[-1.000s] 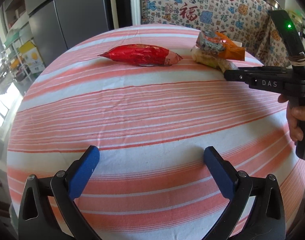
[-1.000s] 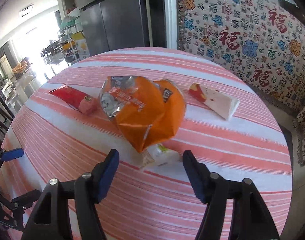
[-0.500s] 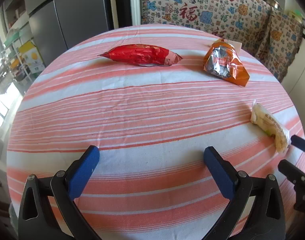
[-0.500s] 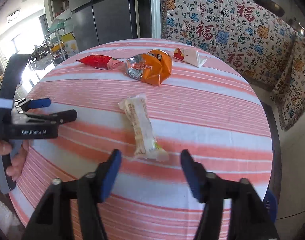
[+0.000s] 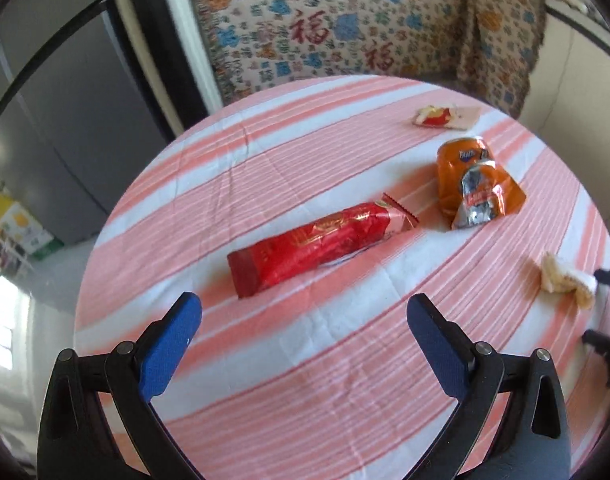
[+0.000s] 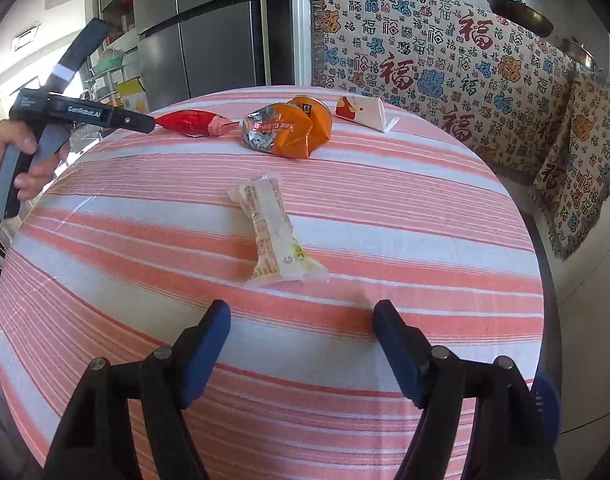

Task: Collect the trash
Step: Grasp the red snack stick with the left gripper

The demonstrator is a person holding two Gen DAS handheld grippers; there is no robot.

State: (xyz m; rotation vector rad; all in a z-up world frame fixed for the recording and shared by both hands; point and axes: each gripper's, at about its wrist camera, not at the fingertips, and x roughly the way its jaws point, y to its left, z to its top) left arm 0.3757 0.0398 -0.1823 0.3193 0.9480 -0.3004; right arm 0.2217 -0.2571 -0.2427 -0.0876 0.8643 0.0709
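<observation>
"GenRobot.AI" on left gripper (image 6: 143, 122) body; large red 福 characters repeated across patterned blanket (image 6: 437, 60); wrapper print illegible.

Bright daylight from the left, left wrist view motion-blurred, right sharp, fisheye edges bent and dark

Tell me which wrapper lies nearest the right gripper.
The pale cream plastic wrapper, lying just ahead of the open right gripper; the red, orange and white ones lie farther back.
</observation>
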